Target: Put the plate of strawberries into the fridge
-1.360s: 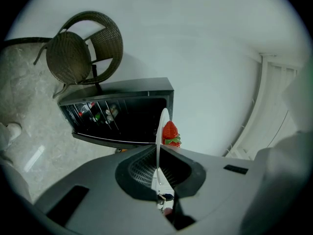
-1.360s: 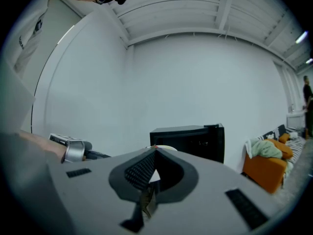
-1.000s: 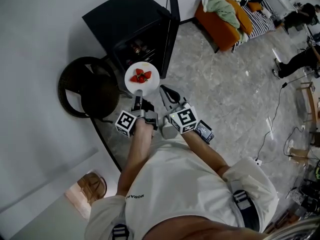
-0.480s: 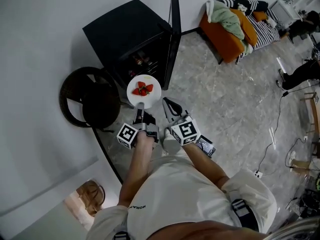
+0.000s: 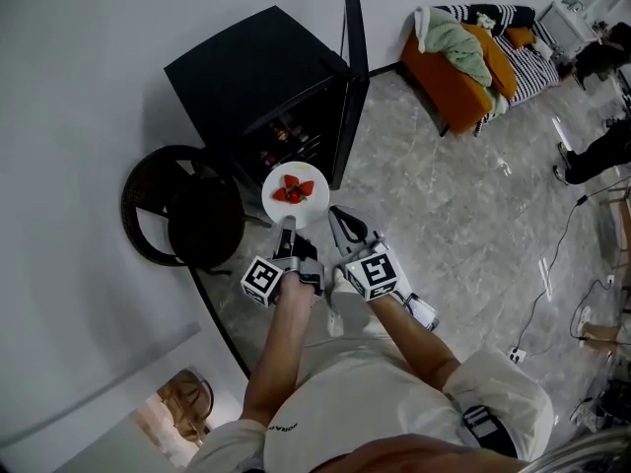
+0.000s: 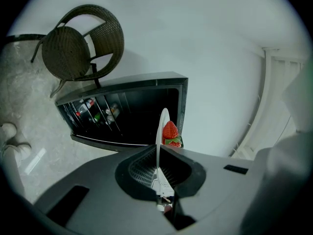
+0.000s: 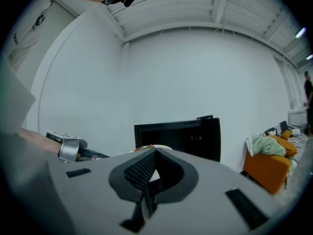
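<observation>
While the left gripper [image 5: 288, 227] has its fingers pinched on the near rim of the white plate [image 5: 314, 205], the plate hangs in the air right in front of the open black fridge [image 5: 256, 67], strawberries [image 5: 294, 191] piled on top. The right gripper [image 5: 336, 214] sits just beside it, fingers pressed together on nothing. A wicker chair [image 5: 182, 205] stands next to the fridge.

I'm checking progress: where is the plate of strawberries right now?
Head view, centre: the plate is off the floor, its near rim pinched in the left claw, just in front of the open fridge, with the wicker chair to its left.
</observation>
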Available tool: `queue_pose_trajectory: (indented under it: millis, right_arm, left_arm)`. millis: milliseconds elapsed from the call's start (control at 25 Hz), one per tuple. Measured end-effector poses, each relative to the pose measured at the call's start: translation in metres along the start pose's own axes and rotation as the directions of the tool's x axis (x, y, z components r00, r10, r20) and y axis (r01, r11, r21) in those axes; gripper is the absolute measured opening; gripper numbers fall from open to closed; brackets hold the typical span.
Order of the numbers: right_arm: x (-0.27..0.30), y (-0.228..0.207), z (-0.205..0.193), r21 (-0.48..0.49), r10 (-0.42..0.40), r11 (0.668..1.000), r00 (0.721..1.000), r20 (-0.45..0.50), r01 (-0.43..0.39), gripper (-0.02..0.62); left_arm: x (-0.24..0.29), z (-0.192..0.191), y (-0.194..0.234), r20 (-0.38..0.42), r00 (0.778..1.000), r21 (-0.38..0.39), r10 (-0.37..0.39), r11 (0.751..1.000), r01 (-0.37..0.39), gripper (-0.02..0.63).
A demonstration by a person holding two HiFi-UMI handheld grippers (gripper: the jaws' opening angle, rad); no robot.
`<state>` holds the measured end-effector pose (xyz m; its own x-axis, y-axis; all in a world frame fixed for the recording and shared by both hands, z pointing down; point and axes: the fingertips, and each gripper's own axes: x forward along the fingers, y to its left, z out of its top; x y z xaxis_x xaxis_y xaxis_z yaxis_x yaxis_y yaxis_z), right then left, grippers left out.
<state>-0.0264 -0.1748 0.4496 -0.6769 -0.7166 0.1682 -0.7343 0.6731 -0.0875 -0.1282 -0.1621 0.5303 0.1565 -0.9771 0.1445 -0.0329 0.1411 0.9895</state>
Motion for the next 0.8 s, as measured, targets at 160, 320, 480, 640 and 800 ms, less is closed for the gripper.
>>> queue_pose_trajectory:
  millis: [160, 320, 480, 640, 800]
  right_arm:
    - [0.009, -0.006, -0.007, -0.011, -0.012, 1.0, 1.0, 0.0, 0.012, 0.012]
    - [0.023, -0.014, -0.021, 0.009, -0.011, 1.0, 1.0, -0.001, 0.011, 0.012]
    - [0.027, -0.011, -0.026, 0.008, 0.003, 1.0, 1.0, 0.002, -0.003, 0.012]
    - [0.036, -0.019, -0.027, 0.008, -0.011, 1.0, 1.0, 0.012, 0.011, 0.012]
    - [0.046, -0.026, -0.034, 0.034, -0.025, 0.999, 1.0, 0.017, 0.025, 0.012]
  left_arm:
    - [0.01, 0.003, 0.009, 0.016, 1.0, -0.017, 0.001, 1.0, -0.001, 0.009]
    - [0.028, 0.011, 0.018, 0.03, 1.0, -0.018, -0.004, 1.0, 0.004, 0.009]
    - [0.031, 0.015, 0.028, 0.045, 0.999, 0.006, -0.004, 1.0, 0.003, 0.009]
    - [0.04, 0.023, 0.036, 0.072, 0.997, -0.014, -0.011, 1.0, 0.012, 0.009]
    - [0.049, 0.028, 0.048, 0.086, 0.996, -0.031, -0.014, 0.999, 0.017, 0.009]
